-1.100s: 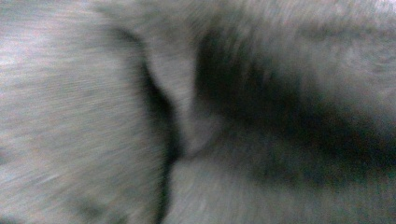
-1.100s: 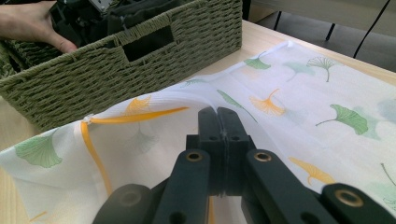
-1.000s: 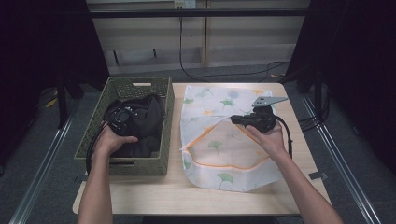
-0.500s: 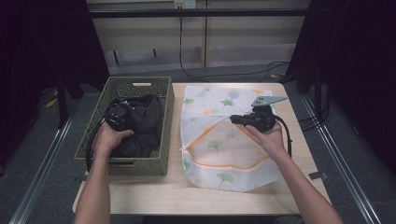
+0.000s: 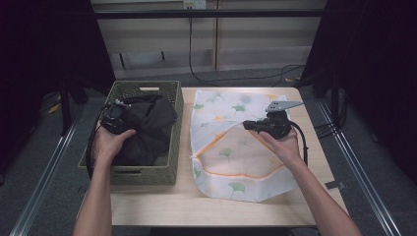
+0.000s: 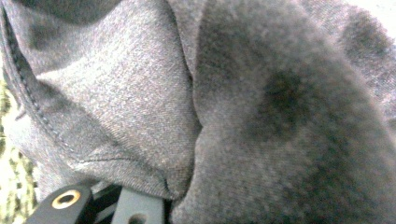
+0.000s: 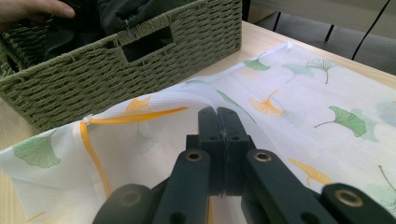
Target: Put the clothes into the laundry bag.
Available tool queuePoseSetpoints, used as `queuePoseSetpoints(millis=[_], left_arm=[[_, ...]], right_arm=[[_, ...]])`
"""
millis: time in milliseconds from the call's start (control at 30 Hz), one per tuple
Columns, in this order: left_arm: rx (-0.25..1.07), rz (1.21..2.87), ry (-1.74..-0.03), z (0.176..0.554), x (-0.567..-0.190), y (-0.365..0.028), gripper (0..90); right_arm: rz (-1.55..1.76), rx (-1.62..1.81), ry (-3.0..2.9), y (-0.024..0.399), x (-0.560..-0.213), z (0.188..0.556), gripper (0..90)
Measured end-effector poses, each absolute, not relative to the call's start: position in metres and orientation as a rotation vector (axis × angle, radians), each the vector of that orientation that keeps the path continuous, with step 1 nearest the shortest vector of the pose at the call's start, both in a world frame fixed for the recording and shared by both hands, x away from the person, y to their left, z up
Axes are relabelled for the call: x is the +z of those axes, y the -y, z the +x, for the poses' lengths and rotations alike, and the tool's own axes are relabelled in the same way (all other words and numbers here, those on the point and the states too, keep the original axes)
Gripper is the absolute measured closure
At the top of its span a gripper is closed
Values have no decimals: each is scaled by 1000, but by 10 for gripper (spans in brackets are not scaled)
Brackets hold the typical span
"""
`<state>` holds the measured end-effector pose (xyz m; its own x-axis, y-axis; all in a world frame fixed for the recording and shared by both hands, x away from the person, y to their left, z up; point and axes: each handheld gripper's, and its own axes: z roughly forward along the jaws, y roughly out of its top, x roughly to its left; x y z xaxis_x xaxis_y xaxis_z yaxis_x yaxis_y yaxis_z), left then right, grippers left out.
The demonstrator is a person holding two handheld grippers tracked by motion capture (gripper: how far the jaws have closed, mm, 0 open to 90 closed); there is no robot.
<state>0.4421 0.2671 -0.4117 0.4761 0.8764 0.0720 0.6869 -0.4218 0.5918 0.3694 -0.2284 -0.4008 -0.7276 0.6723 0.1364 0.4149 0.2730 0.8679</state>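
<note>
Count on the table
One basket (image 5: 145, 173), one dark garment (image 5: 147, 118) in it, one leaf-print bag (image 5: 231, 147), two grippers: left gripper (image 5: 116, 117), right gripper (image 5: 255, 126), and two hands.

The left gripper (image 5: 118, 117) has just been closing its jaws on the dark garment (image 5: 147, 123) in the woven basket (image 5: 174, 128). It has since come up a little, drawing the fabric higher above the basket's rim.

text: none legible | labels: none | numbers: none
</note>
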Motion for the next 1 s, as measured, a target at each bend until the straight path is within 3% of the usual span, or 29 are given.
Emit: queuePoseSetpoints(millis=[1000], left_arm=[[692,1852,-1073,387,-354,-296,622]], right_arm=[[1010,1434,-2290,227,-403,368,900]])
